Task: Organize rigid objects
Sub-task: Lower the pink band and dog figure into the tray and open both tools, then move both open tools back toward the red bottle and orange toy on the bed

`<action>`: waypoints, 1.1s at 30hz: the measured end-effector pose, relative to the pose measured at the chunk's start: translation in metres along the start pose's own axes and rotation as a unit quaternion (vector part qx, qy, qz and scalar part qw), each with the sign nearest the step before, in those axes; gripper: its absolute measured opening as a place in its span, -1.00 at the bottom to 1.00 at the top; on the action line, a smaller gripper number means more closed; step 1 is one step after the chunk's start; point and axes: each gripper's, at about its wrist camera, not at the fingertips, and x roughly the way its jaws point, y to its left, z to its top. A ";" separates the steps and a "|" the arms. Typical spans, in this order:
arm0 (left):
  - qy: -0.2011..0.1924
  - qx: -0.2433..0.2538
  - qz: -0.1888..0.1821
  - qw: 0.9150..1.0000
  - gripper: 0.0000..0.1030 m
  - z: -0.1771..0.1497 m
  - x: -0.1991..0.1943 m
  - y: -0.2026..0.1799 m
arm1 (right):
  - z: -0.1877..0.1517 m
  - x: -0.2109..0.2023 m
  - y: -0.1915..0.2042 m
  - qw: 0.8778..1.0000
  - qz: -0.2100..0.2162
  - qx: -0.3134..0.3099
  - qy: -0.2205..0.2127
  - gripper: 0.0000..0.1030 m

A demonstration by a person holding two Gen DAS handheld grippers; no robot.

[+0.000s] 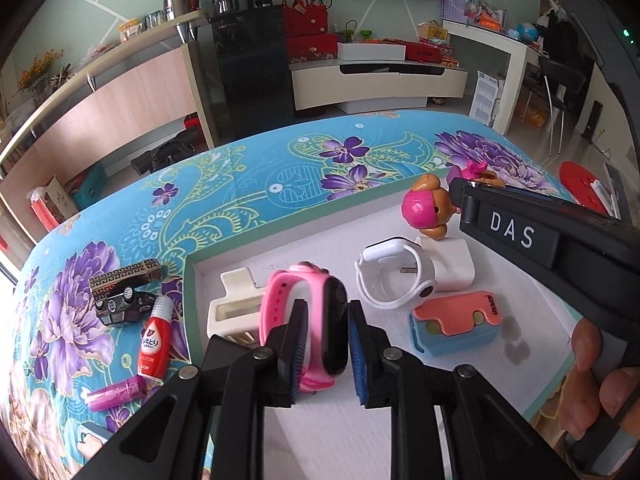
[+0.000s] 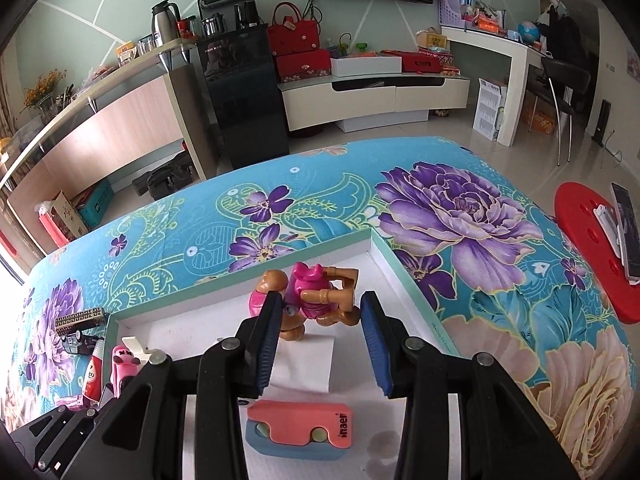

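Note:
My left gripper (image 1: 328,344) has its blue pads against the black face of a pink smartwatch (image 1: 320,320) and holds it over the white tray (image 1: 288,240). In the tray lie a cream hair clip (image 1: 232,304), a white smartwatch (image 1: 394,276), a white charger plug (image 1: 456,268), a pink and blue case (image 1: 456,324) and a pink and brown toy dog (image 1: 426,208). My right gripper (image 2: 320,340) is open around the toy dog (image 2: 316,296), pads apart from it. The case (image 2: 300,428) lies below it.
On the floral blue cloth (image 1: 280,168) left of the tray lie a patterned lighter (image 1: 124,280), a black toy car (image 1: 124,306), a red and white bottle (image 1: 154,344) and a purple tube (image 1: 116,394). A red stool (image 2: 592,248) with a phone stands right.

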 end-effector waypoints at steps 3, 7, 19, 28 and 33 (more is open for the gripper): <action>-0.004 0.000 0.002 1.000 0.17 0.001 -0.003 0.001 | 0.000 0.000 0.000 1.000 0.000 0.000 0.003 -0.18; -0.008 -0.002 0.004 1.000 0.19 0.002 -0.007 0.004 | 0.001 0.001 0.000 1.000 -0.004 0.001 0.005 0.09; -0.019 -0.062 0.050 0.997 0.83 0.004 -0.018 0.049 | 0.001 0.003 -0.012 0.999 0.013 0.034 0.034 0.69; -0.008 -0.136 0.099 0.986 1.00 -0.007 -0.015 0.106 | -0.001 0.008 -0.013 0.998 0.003 0.036 0.045 0.77; -0.014 -0.207 0.127 0.970 1.00 -0.022 -0.026 0.155 | 0.001 0.004 -0.006 0.999 0.015 0.028 0.030 0.77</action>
